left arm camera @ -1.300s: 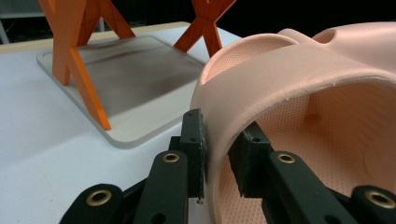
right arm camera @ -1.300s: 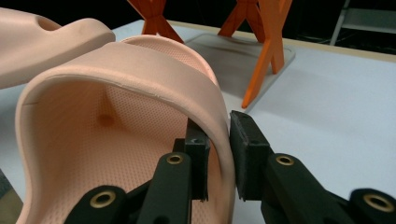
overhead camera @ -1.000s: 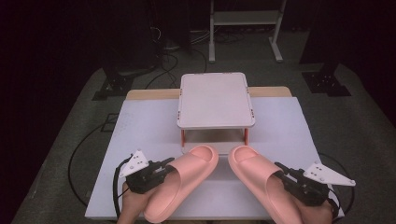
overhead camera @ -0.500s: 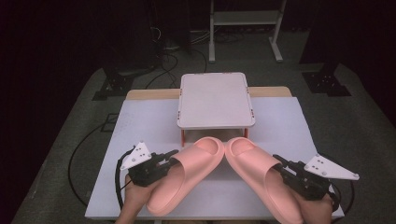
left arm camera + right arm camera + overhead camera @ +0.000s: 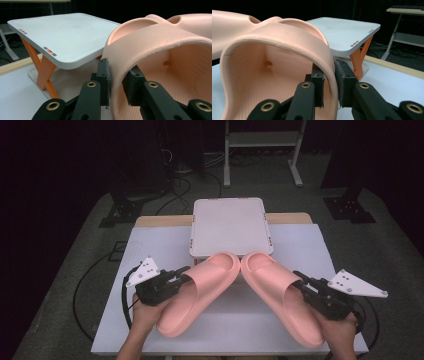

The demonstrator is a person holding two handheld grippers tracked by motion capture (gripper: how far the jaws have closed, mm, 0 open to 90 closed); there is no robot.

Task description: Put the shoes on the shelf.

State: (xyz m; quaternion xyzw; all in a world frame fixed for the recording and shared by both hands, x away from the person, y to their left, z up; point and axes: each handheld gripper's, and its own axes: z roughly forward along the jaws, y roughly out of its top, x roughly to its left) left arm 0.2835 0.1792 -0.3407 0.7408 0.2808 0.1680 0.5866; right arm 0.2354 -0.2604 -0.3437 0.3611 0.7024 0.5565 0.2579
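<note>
Now both my forearms reach forward. Left gripper [image 5: 176, 279] clamps strap of left pink foam slide sandal [image 5: 200, 290]; right gripper [image 5: 306, 287] clamps right pink sandal [image 5: 280, 292]. Toes moved forward, under white orange-legged stand [image 5: 230, 225].

Readable text: none on any surface; no words, brands or numbers
White stand [image 5: 67, 35]: small grey and orange marks along its edge, too small to read as signs
Pink slippers [image 5: 200, 290]: plain; no logo legible
Grey plates [image 5: 356, 284]: small dots, no lettering
</note>
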